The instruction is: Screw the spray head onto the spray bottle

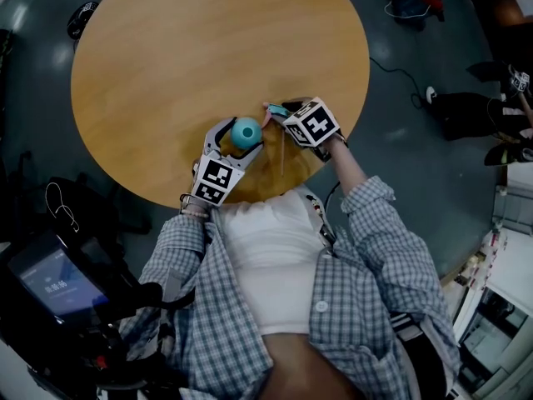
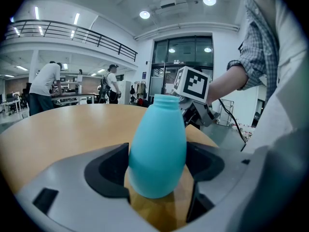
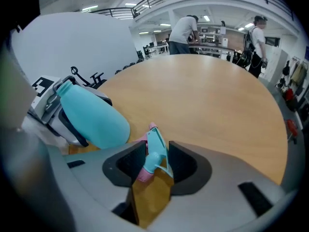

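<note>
The round wooden table [image 1: 208,57] fills the upper part of the head view, and you are working at its near edge, right in front of your checked shirt [image 1: 375,257]. The rest of the tabletop stretches away bare towards the far edge. Beyond that edge, both gripper views show two people [image 3: 183,30] standing at benches in the hall.

Your left gripper [image 1: 236,142] reaches in over the near edge with its marker cube towards you. Its jaws are closed on the turquoise spray bottle [image 2: 157,149], one dark pad pressed against each side of the belly. The bottle stands neck up in that grip, and its threaded mouth is open, with nothing on it. Its base sits low over the wood close to the near edge, but you cannot tell from these views whether it touches the table.

Your right gripper [image 3: 157,161] comes in from the right along the same edge, just beside the bottle. Its jaws are clamped on the spray head [image 3: 153,153], a small turquoise piece with a pink part. The head is pinched between the two black pads and points out ahead of them. It sits near the bottle but apart from it, to the bottle's right, and is not on the neck.
</note>
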`<state>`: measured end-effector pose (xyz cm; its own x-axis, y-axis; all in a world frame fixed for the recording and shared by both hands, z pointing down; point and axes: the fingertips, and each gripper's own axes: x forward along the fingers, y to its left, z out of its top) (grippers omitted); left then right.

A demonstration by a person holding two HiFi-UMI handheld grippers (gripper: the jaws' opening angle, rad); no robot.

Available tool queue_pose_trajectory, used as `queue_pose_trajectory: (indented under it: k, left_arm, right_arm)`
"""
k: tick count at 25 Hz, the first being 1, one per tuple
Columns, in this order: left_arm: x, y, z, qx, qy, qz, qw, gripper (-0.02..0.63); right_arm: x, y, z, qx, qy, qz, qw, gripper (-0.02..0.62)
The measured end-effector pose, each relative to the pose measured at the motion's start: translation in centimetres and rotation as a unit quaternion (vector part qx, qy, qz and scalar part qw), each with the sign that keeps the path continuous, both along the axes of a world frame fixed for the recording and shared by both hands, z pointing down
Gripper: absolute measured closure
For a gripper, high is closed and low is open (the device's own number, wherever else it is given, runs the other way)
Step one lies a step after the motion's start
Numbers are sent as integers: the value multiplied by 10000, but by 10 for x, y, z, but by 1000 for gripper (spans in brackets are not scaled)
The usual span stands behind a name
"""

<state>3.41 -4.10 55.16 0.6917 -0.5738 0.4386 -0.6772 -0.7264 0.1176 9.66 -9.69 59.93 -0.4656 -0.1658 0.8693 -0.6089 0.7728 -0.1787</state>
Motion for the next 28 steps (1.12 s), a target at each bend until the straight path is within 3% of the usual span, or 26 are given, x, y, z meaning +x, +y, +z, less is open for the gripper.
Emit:
queue_pose_trajectory:
  k: [5,9,14,19,23,28]
  left_arm:
    - [0,-3,0,11,26,2,10000,244]
    - [0,-7,1,20,40,40,10000,244]
    - [2,-18,1,34,63,134,9999,244]
    - [4,-25,3,29,70,223,9997,244]
    - [6,-27,3,19,81,244,9997,244]
    - [6,-28,4,16,88,245,9997,244]
  right_arm:
    - [6,-17,-28,887,-124,175,9958,470]
    - [9,-36,-72,1809,-456,368,9817,471]
    - [0,-61,-165,3104,-1046,553,9432,472]
    - [-23,-64,-257,4030,-1659,413,8991,472]
    - [-38,-59,-303,4422,-2051,301,8727,472]
    - [-57,-47,-300,4330,-2088,60,8769,472]
